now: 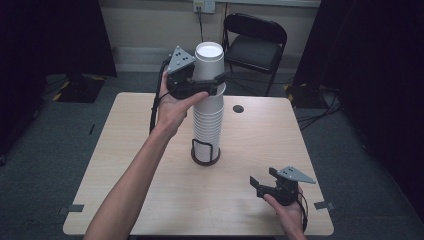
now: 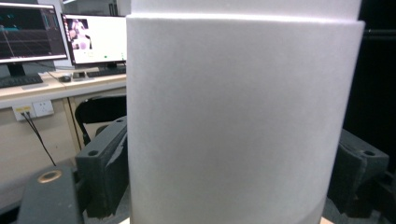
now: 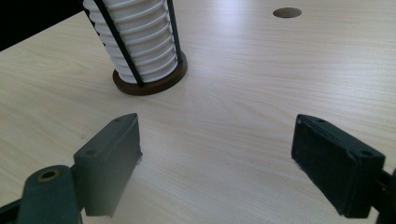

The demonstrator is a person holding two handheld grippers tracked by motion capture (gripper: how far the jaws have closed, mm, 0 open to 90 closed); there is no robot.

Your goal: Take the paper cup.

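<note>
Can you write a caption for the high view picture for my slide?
Left gripper shut on the top cup of a tall white stack in a holder; right gripper waits open.

A light wooden table (image 1: 150, 200) bears a cup holder (image 1: 205, 156).

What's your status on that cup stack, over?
Left gripper shut on top cup of the stack in its holder. Right gripper open, idle over the table. Nothing in the way.
</note>
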